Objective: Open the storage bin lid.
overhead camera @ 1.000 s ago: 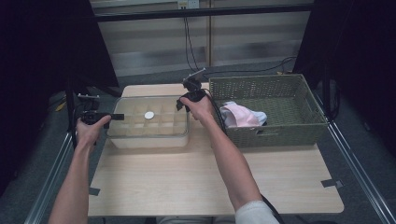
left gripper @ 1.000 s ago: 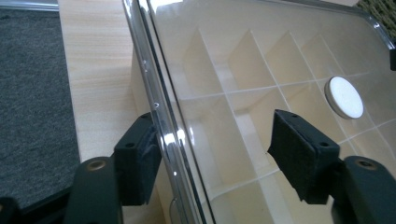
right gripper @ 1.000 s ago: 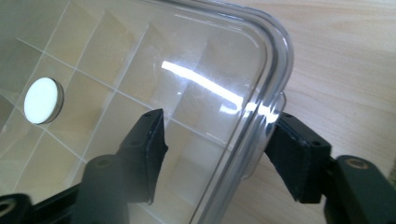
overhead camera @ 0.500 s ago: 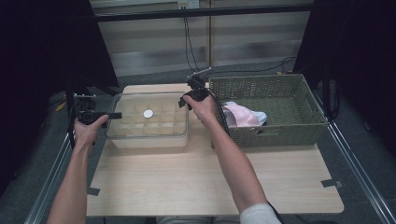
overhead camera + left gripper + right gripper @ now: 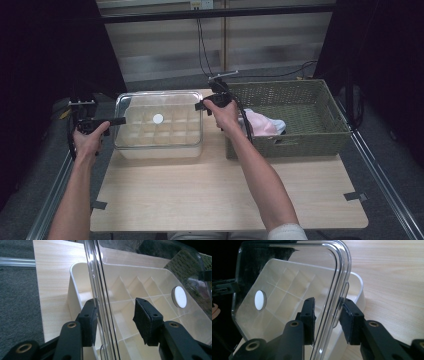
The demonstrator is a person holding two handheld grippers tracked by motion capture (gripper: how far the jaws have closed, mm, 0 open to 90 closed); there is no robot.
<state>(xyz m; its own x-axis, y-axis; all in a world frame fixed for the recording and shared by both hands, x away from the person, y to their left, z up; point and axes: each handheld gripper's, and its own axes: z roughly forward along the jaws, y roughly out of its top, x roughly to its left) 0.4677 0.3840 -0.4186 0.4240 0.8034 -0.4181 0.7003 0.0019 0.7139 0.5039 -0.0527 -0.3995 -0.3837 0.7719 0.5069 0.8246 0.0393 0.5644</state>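
Jaws, left gripper [image 5: 115, 322]: part spread and just closing in, the clear lid's left rim standing between the pads; left pad at the rim, right pad still apart from it.
Jaws, right gripper [image 5: 327, 319]: just closing in as well, the lid's right rim between them; whether the pads press it I cannot tell.
Hands: left hand [image 5: 90, 140] at the left end of the box, right hand [image 5: 222, 112] at its right end, between box and basket.
Clear lid [image 5: 159, 117]: one, transparent plastic with rounded corners, over the box, with a single round white disc [image 5: 158, 118] on it.
Divided box [image 5: 155, 287]: one, cream plastic, on the far left part of the tabletop [image 5: 220, 195]; inner walls split it into many small compartments, those in sight bare.
Wicker basket [image 5: 300, 142]: one, olive green, rectangular, just right of the box on the far right of the tabletop.
Basket contents: a pink cloth [image 5: 257, 122] and a white cloth [image 5: 277, 125], bunched together at its left end.
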